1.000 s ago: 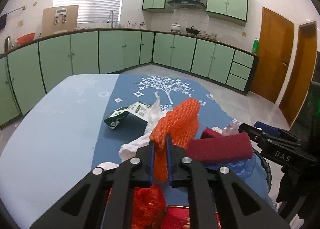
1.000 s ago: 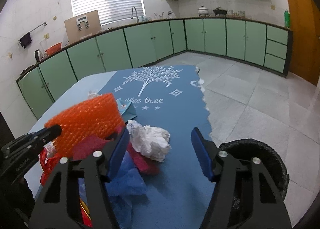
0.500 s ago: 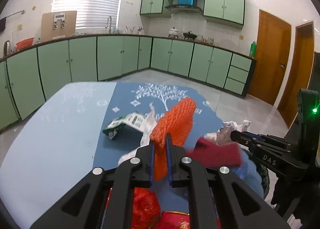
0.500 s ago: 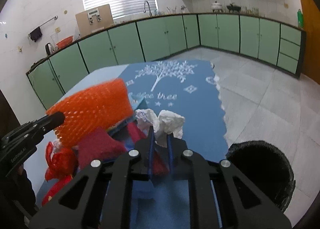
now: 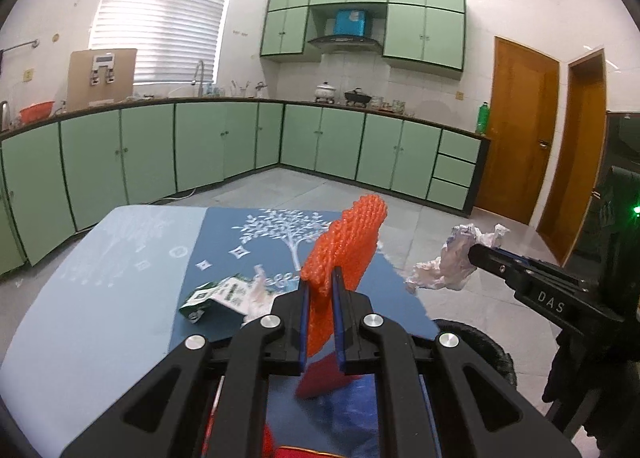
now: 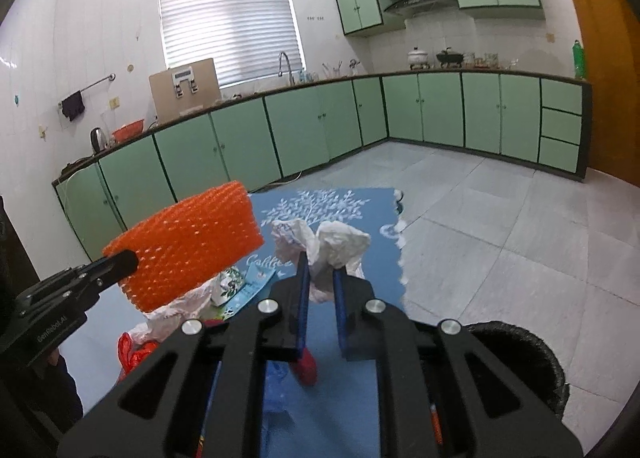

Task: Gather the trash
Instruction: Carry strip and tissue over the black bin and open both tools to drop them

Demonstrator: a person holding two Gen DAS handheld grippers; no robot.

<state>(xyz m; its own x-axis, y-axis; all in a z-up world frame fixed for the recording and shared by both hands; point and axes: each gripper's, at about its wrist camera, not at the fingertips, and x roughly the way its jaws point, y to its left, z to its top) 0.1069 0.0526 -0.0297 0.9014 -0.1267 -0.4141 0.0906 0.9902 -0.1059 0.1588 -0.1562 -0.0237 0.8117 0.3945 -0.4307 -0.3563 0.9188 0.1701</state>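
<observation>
My left gripper (image 5: 320, 278) is shut on an orange foam net sleeve (image 5: 346, 242) and holds it up above the blue table; the sleeve also shows in the right wrist view (image 6: 188, 250). My right gripper (image 6: 320, 262) is shut on a crumpled white paper wad (image 6: 332, 242), lifted off the table; the wad also shows in the left wrist view (image 5: 444, 262). A black-lined trash bin (image 6: 520, 358) stands on the floor by the table's right edge.
On the blue tablecloth (image 5: 120, 278) lie a green-and-white carton wrapper (image 5: 216, 294), a dark red sponge (image 5: 320, 378), blue plastic (image 5: 352, 414), red plastic (image 6: 132, 350) and white tissue (image 6: 184, 306). Green kitchen cabinets (image 5: 200, 146) ring the room.
My right gripper shut on the white paper wad and lifted it. Both grippers have risen, the left still holding the orange sleeve.
</observation>
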